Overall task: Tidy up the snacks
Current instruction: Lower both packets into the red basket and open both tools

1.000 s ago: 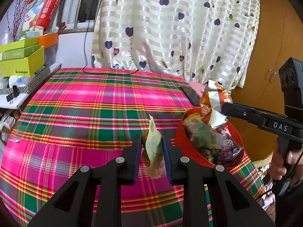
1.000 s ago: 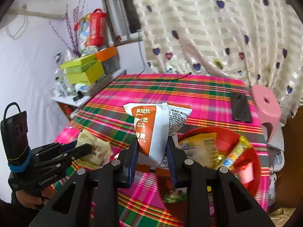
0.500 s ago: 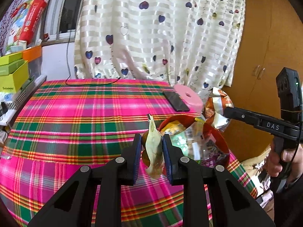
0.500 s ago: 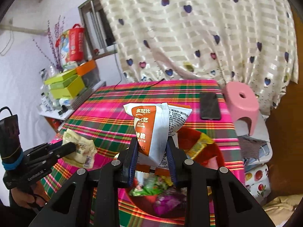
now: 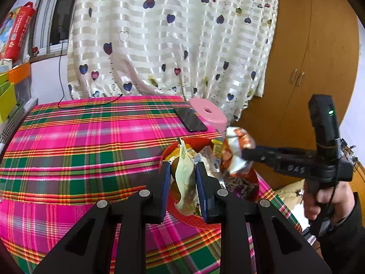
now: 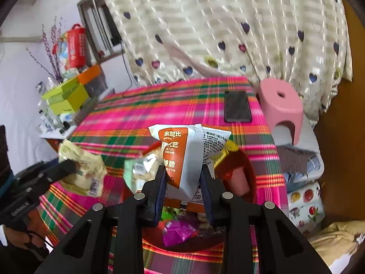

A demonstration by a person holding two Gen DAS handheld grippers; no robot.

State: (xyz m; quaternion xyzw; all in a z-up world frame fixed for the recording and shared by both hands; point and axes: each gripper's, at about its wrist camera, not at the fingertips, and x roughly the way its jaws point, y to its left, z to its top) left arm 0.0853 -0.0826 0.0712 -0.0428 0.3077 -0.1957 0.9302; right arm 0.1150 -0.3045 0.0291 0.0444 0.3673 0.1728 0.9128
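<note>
Two claws, each with one packet. The left claw is closed narrow on a pale green snack packet, held upright above the near rim of the red bowl on the table. The right claw pinches an orange-and-white packet over the same bowl, which holds several more packets (one purple, just below the right claw).

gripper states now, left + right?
Left gripper: shut on a pale yellow-green snack packet.
Right gripper: shut on a white-and-orange snack bag, over the red bowl.
</note>
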